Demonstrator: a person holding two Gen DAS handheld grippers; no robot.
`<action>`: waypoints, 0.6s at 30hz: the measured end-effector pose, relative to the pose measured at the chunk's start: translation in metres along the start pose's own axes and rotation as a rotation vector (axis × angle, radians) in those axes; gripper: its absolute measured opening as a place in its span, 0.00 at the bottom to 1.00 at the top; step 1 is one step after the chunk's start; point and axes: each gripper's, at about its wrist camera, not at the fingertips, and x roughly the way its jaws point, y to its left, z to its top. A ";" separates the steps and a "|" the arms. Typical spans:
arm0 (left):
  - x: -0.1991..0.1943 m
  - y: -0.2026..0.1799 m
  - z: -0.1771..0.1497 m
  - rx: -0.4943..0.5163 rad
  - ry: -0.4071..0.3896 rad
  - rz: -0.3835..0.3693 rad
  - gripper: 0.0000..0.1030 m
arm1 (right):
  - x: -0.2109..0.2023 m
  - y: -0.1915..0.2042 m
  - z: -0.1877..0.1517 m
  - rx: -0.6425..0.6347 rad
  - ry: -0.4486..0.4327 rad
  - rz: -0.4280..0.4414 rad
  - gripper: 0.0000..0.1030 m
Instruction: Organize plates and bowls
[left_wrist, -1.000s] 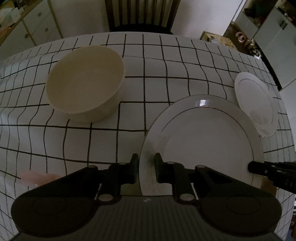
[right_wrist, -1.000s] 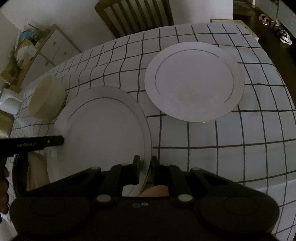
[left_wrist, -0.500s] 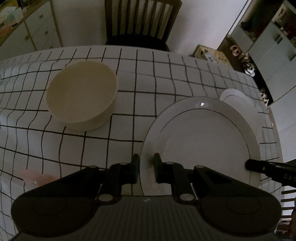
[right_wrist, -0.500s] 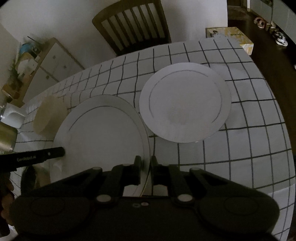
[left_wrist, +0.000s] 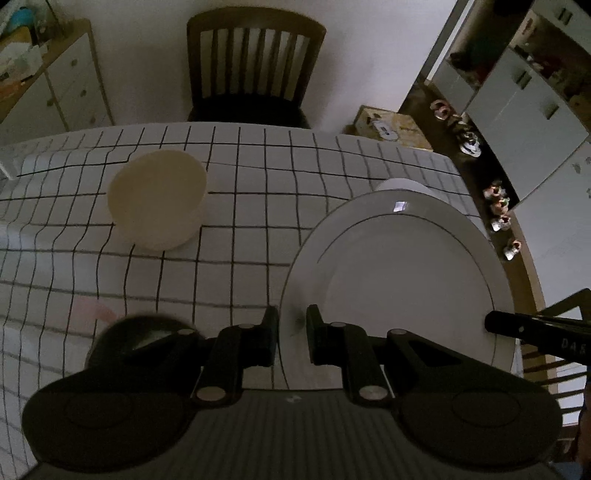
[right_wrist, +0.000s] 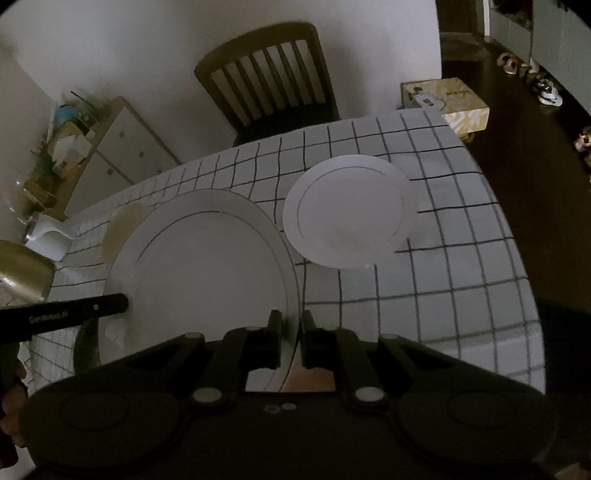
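Both grippers hold one large plate (left_wrist: 399, 288) between them, lifted off the desk (left_wrist: 236, 229). The left gripper (left_wrist: 291, 328) has its jaws clenched on the plate's near-left rim, the rim passing straight through the gap between them. The right gripper (right_wrist: 291, 332) grasps the opposite edge the same way, its jaws closed on the rim with the plate spreading out ahead and to the left of them.

Ahead and to the right of the right jaws, a smaller plate (right_wrist: 347, 214) lies flat on the checked cloth, well apart from the carried one. Ahead and to the left of the left jaws sits a cream bowl (left_wrist: 157, 199), upright on the desk. A dark chair (left_wrist: 255, 70) stands beyond the far edge.

The large plate looks like glazed ceramic: stiff, fairly heavy for its thinness, smooth and likely slippery under hard pads, and breakable if it drops or knocks the other crockery. The rim is the only sensible hold, and two opposed rim grips suit it, since a single pinch at one edge would let the weight lever it downward. In my judgement the two grips should keep level with each other, and any set-down onto or near the smaller plate should be gentle to avoid chipping.
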 end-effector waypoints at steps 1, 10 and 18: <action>-0.007 -0.002 -0.006 0.003 -0.004 -0.004 0.14 | -0.007 0.000 -0.004 -0.002 -0.006 -0.001 0.10; -0.053 -0.016 -0.062 0.038 -0.010 -0.043 0.14 | -0.058 0.001 -0.054 0.007 -0.040 -0.010 0.10; -0.085 -0.030 -0.124 0.090 -0.006 -0.076 0.14 | -0.096 -0.003 -0.114 0.034 -0.048 -0.014 0.10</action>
